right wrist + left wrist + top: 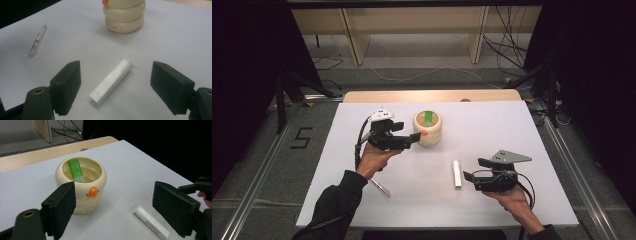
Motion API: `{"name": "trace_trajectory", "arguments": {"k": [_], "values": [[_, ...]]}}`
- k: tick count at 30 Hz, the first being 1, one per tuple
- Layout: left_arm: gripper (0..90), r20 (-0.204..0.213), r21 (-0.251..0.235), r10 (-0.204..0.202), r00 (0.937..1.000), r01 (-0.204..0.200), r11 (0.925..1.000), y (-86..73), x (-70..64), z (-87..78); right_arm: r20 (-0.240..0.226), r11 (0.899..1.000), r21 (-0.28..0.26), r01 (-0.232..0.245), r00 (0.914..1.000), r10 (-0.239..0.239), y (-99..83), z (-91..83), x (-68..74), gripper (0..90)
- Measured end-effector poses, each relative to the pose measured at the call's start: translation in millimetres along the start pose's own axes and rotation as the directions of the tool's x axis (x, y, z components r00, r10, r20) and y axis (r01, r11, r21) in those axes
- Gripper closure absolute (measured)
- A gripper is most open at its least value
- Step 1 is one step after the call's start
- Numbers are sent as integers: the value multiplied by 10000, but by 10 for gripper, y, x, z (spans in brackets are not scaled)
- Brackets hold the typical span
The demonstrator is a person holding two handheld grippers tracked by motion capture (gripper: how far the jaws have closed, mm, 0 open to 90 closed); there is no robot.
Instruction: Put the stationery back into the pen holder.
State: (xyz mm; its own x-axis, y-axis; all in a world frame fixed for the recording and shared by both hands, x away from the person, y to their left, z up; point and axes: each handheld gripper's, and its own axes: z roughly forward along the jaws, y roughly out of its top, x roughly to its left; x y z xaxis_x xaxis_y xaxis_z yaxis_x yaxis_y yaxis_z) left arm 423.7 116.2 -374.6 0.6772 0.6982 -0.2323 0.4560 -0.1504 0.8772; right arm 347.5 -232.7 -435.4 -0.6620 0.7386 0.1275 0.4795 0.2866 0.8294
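A cream pot [428, 128] [81, 185] [124, 15] with an orange knob stands mid-table, a green strip [428, 117] [75, 169] leaning inside it. My left gripper [409, 132] [120, 207] hovers open just left of the pot, nothing between its jaws. A white tube [457, 173] [151, 222] [111, 80] lies flat right of centre. My right gripper [471, 170] [116, 87] is open close to the tube's right side, the tube lying between its spread jaws in the right gripper view. A clear pen [381, 187] [37, 40] lies near the left forearm.
The white table top [492, 130] has a wooden strip [432, 95] along its far edge. Cables and wooden furniture legs stand on the floor beyond. Metal rails run along both sides of the table.
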Motion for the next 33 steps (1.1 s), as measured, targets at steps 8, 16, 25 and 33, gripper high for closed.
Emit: {"name": "trace_trajectory", "arguments": {"k": [8, 16, 25, 33], "values": [[174, 160, -191, 283, 9995, -280, 9994, -145, -73, -158, 144, 9995, 281, -143, 9998, 139, 14, 42, -2, 254], [170, 161, -422, 404, 9991, -396, 9983, -318, -134, -259, 272, 9977, 601, -300, 9992, 284, 26, 94, -5, 251], [168, 172, -730, 347, 9992, -334, 9968, -478, -113, -373, 352, 9970, 704, -316, 9990, 292, 49, 125, 0, 250], [168, 185, -917, 516, 9985, -497, 9945, -548, -181, -419, 426, 9949, 952, -321, 9987, 281, 84, 163, 5, 250]]}}
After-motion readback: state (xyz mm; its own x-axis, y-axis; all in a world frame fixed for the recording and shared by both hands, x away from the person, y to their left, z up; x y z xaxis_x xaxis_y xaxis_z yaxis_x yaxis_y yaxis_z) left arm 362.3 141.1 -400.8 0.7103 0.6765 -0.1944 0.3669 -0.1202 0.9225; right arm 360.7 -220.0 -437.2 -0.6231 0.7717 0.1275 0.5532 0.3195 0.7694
